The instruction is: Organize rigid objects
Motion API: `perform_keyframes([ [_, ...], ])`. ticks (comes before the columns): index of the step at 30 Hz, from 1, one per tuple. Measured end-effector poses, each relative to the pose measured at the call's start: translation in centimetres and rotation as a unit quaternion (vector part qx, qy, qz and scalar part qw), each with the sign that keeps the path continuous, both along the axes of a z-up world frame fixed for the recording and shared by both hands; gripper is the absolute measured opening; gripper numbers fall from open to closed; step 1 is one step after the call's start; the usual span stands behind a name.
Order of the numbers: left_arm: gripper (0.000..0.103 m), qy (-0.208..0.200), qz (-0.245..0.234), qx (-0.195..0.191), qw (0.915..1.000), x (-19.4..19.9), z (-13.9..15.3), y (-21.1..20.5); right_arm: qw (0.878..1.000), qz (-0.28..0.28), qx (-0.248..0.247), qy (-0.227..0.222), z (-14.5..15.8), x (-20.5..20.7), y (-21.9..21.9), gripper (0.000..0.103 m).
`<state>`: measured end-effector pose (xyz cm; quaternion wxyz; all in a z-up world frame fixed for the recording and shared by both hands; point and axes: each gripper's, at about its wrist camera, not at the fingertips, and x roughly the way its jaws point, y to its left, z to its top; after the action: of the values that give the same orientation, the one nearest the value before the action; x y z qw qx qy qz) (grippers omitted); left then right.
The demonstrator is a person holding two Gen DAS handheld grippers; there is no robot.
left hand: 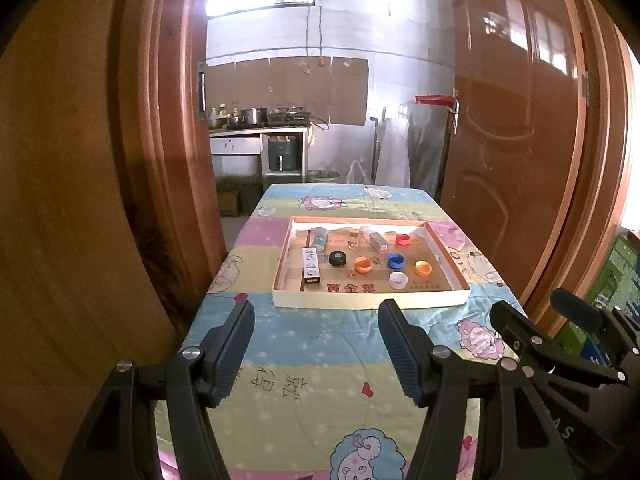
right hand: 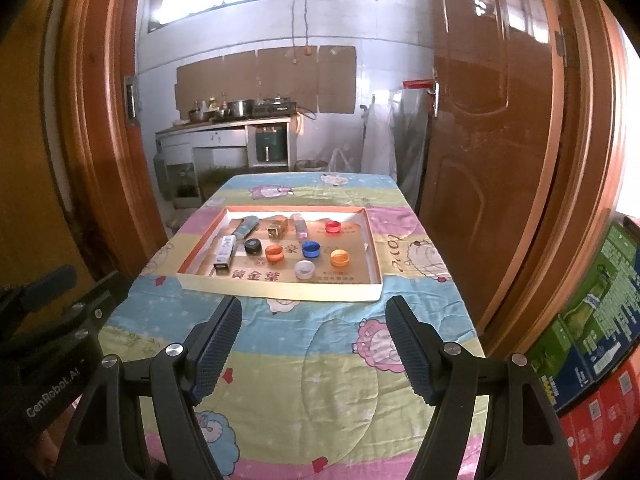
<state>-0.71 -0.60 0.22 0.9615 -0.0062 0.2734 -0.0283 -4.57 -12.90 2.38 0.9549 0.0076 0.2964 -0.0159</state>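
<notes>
Both claws hang over the near end of the table (left hand: 320, 380), well short of the shallow cardboard tray (left hand: 368, 300); the left gripper (left hand: 316, 312) and the right gripper (right hand: 314, 308) are spread wide with nothing between their fingers. In the tray lie loose bottle caps, among them a blue cap (right hand: 311, 249) and a red cap (right hand: 332, 226), plus small boxes and tubes along the far and left sides. Judging by that scatter, sorting has scarcely begun or is half done; nothing is being handled now.

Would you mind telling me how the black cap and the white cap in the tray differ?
The black cap is dark and opaque; the white cap is pale and looks translucent. The black cap lies on the tray's left side beside the long white box; the white cap lies nearer the front wall, below the blue cap. Both are small round caps lying loose.
</notes>
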Motion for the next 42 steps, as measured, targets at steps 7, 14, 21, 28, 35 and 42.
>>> perform_keyframes([
  [7,0.065,-0.001,0.000,0.001,1.0000,-0.14,0.03,0.07,1.000,0.002,-0.001,-0.003,0.33,-0.24,0.27,0.076],
  [14,0.065,0.000,0.000,0.003,1.0000,-0.03,0.03,0.11,1.000,0.004,0.001,-0.002,0.39,-0.24,0.32,0.076],
  [21,0.065,0.000,0.000,0.004,1.0000,-0.03,0.09,0.11,1.000,0.006,0.001,-0.002,0.45,-0.28,0.39,0.076],
  [28,0.065,0.000,-0.001,0.004,1.0000,0.00,0.06,0.13,1.000,0.006,0.001,-0.002,0.45,-0.28,0.42,0.076],
  [35,0.065,-0.001,-0.002,0.004,1.0000,-0.11,0.12,0.21,1.000,0.007,0.001,-0.005,0.42,-0.29,0.46,0.076],
  [42,0.065,-0.001,-0.002,0.003,1.0000,-0.09,0.14,0.24,1.000,0.006,0.001,-0.006,0.41,-0.27,0.57,0.076],
])
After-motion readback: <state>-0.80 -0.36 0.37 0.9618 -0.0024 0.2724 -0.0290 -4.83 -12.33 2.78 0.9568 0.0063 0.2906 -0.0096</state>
